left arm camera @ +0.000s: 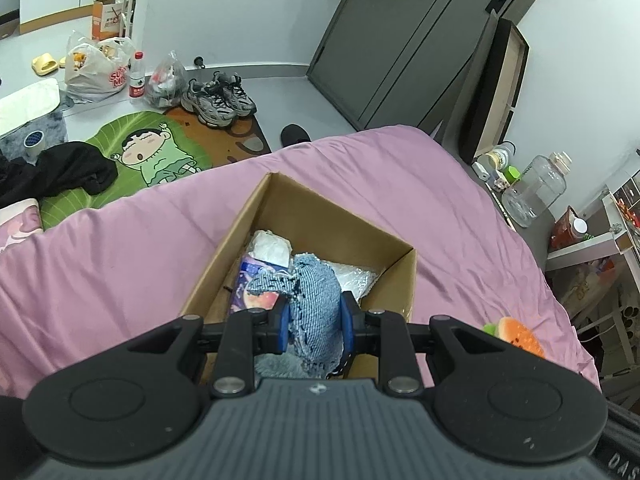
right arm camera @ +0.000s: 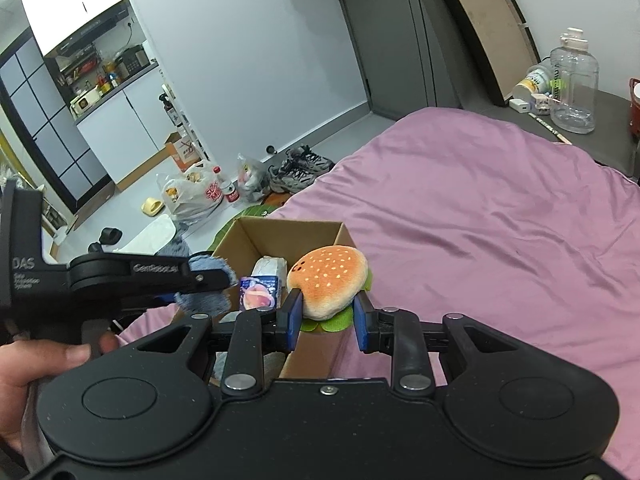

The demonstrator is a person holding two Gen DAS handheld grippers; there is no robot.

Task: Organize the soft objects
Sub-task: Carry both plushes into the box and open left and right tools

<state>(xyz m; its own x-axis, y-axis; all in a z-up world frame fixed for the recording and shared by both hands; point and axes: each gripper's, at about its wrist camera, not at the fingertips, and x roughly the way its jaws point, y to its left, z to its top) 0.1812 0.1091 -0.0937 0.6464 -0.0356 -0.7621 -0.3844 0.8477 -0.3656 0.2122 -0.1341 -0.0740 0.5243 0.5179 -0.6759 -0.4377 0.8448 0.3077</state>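
The left gripper (left arm camera: 316,326) is clamped on a blue knitted cloth (left arm camera: 316,304) over the cardboard box (left arm camera: 400,276) — the box sits mid-bed. The right gripper (right arm camera: 327,320) pinches a plush burger (right arm camera: 330,280) at the box's right edge.

The blue knitted cloth (left arm camera: 316,308) hides much of the cardboard box's (left arm camera: 320,216) floor. The burger plush (left arm camera: 516,334) sits half hidden behind the left tool (left arm camera: 316,320). Print on the purple packet (right arm camera: 259,290) is unreadable.

Left gripper (left arm camera: 316,322), right gripper (right arm camera: 327,316): fingers clamped, both angled down.
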